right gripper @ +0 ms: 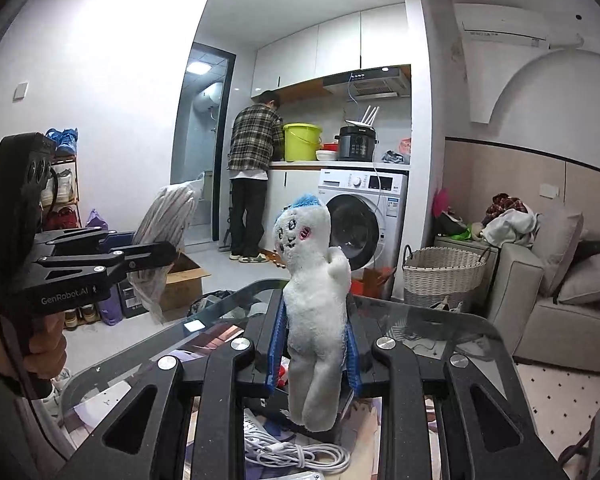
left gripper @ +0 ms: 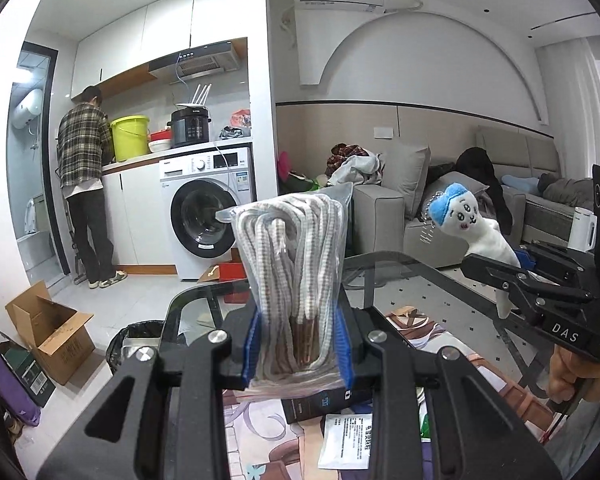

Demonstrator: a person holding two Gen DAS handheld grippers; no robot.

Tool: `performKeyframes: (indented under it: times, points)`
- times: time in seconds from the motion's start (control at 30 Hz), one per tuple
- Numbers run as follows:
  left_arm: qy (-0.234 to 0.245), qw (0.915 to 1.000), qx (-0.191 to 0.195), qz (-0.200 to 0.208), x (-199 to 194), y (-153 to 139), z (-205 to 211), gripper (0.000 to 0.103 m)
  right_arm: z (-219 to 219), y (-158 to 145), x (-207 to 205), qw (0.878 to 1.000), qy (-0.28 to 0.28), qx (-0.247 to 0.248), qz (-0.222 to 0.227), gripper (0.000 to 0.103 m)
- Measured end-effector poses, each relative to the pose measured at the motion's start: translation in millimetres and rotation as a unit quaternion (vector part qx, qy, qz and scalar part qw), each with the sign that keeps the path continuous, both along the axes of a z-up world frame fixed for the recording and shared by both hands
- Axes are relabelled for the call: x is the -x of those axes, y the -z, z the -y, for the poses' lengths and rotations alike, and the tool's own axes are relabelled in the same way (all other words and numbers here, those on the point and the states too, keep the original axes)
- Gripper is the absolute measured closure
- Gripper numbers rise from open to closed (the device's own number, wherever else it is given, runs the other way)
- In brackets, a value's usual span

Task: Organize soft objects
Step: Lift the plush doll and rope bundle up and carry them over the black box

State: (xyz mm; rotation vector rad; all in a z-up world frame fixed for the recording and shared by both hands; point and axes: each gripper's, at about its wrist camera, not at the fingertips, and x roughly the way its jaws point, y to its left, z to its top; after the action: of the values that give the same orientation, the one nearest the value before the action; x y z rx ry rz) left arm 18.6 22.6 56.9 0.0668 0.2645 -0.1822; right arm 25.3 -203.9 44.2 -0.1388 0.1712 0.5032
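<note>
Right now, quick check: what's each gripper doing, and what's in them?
Left gripper: shut on the clear bag of white rope, held upright.
Right gripper: shut on the white plush doll, gripped around its lower body.

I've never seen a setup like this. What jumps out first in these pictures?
Two hand-held grippers raised over a glass table, each clamped on something soft. The left gripper holds a clear bag of white cord; the right gripper holds a white plush doll with blue hair, upright. Behind, a person stands at the kitchen counter.

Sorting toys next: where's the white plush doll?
The white plush doll is clamped upright in the right gripper, above the glass table, right of the bagged rope.
</note>
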Motion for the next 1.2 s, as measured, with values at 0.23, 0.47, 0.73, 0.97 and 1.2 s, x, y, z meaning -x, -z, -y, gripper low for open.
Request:
performKeyframes:
  times: [0.23,0.47,0.73,0.97,1.2]
  points:
    - [0.0,1.0,0.003,0.002,1,-3,7,0.074,0,-1,0,1.0,0.003,-0.004,0.004,0.078]
    - [-0.001,0.9999,0.009,0.006,-10,-7,11,0.074,-4,0,-4,1.0,0.005,-0.006,0.002,0.078]
    - [-0.007,0.9993,0.037,0.009,-46,-19,9,0.074,-23,-10,-29,1.0,0.014,-0.012,0.014,0.078]
    - [-0.024,0.9972,0.07,0.005,-81,-23,2,0.074,-41,-23,-57,0.999,0.039,-0.026,0.025,0.078]
    - [-0.031,0.9945,0.1,-0.007,-100,-20,-2,0.074,-55,-31,-85,0.997,0.055,-0.04,0.019,0.078]
